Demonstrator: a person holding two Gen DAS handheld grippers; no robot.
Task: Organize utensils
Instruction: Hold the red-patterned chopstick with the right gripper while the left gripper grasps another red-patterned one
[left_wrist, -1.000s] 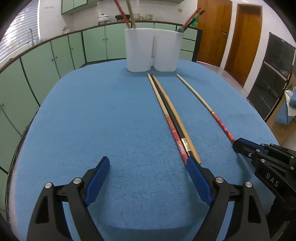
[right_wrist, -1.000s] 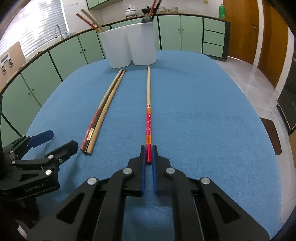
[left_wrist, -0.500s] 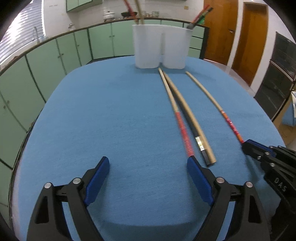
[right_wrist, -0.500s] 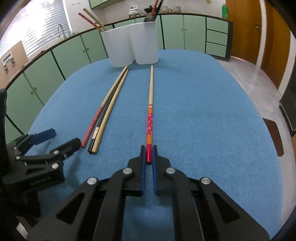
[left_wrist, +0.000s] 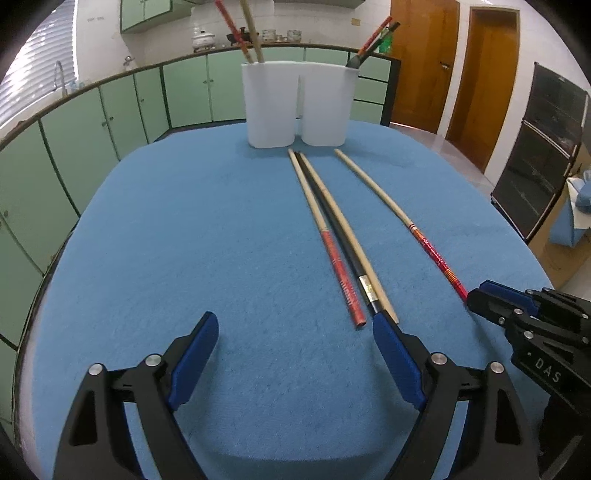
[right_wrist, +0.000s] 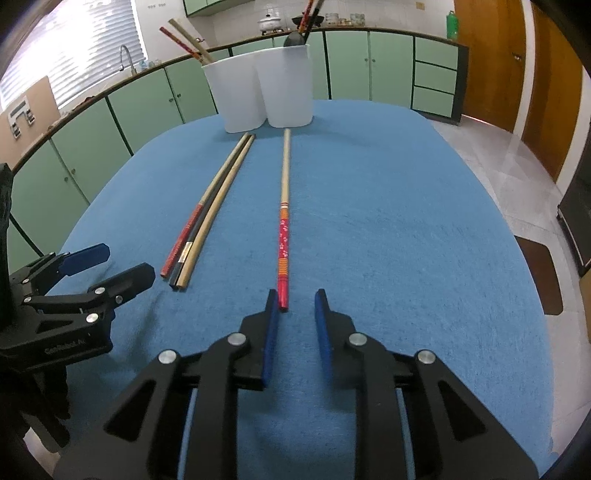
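Note:
A white twin-cup utensil holder (left_wrist: 298, 103) (right_wrist: 258, 88) stands at the far side of the blue table and holds several chopsticks. Three long chopsticks (left_wrist: 343, 254) (right_wrist: 201, 229) lie side by side: red-ended, black, plain wood. A single red-patterned chopstick (right_wrist: 283, 229) (left_wrist: 424, 240) lies apart to their right. My left gripper (left_wrist: 295, 347) is open, its right finger touching the near end of the black chopstick. My right gripper (right_wrist: 295, 314) is open, the single chopstick's red end between its fingertips beside the left finger.
The blue cloth table (left_wrist: 166, 240) is rounded, with edges dropping off left and right. Green cabinets (left_wrist: 110, 110) curve behind it. Wooden doors (left_wrist: 480, 74) and a dark cabinet (left_wrist: 546, 155) stand at the right. Each gripper shows in the other's view (right_wrist: 66, 295) (left_wrist: 535, 332).
My right gripper was shut on the single chopstick's red end and has opened, letting it go on the table. My left gripper has drawn back a little from the three chopsticks.

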